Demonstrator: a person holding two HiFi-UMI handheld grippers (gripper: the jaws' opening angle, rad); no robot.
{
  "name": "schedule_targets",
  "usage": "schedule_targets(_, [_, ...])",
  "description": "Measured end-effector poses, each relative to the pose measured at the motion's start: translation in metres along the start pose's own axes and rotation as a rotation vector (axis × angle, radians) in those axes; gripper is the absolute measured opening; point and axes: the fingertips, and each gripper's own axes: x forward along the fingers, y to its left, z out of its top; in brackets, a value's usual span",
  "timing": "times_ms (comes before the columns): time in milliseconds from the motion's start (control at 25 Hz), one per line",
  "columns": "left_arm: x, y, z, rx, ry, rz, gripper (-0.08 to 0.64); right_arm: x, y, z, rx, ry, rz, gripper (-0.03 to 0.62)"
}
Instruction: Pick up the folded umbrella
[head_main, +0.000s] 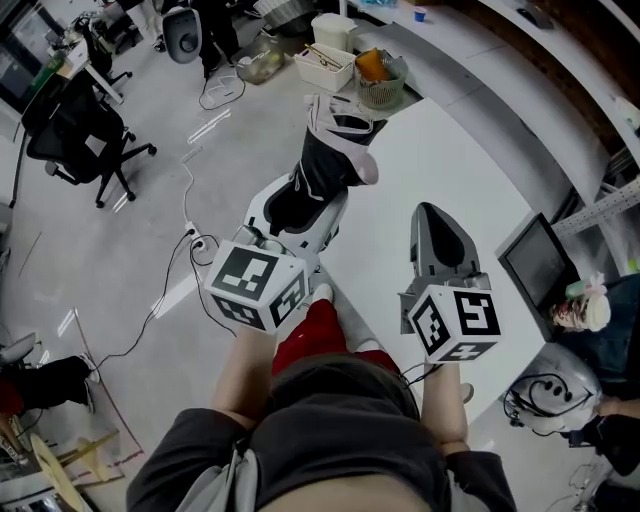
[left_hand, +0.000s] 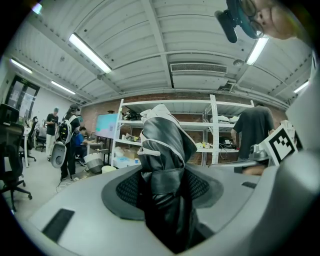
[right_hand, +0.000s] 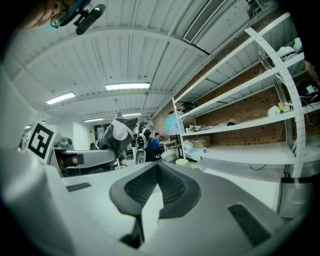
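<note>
We see the folded umbrella, a glossy, crinkled black fabric bundle with white trim. It is clamped between the ribbed dark pads of our left gripper and held in the air at the smooth white table's edge. Our right gripper has its ribbed jaws closed together, holding nothing.

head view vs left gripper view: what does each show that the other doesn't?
Head view only: the white table, baskets at its far end, an office chair on the floor. Left gripper view only: ceiling lights, shelves, people standing at left. Both: the folded umbrella clamped in the left tongs, and the marker cube of the right tongs.
</note>
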Motion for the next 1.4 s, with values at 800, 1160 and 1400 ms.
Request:
schedule_targets(800, [-0.020, 0.055, -0.019, -0.025, 0.038, 0.073, 0.218, 0.042, 0.038, -0.009, -0.046, 0.030, 0.067, 0.018])
schedule_targets(1160, [-0.015, 0.070, -0.026, -0.039, 0.063, 0.069, 0.219, 0.056, 0.045, -0.015, -0.036, 0.048, 0.069, 0.017])
schedule_targets(1400, [-0.009, 0.080, -0.027, -0.044, 0.068, 0.069, 0.219, 0.067, 0.047, -0.014, -0.040, 0.049, 0.068, 0.018])
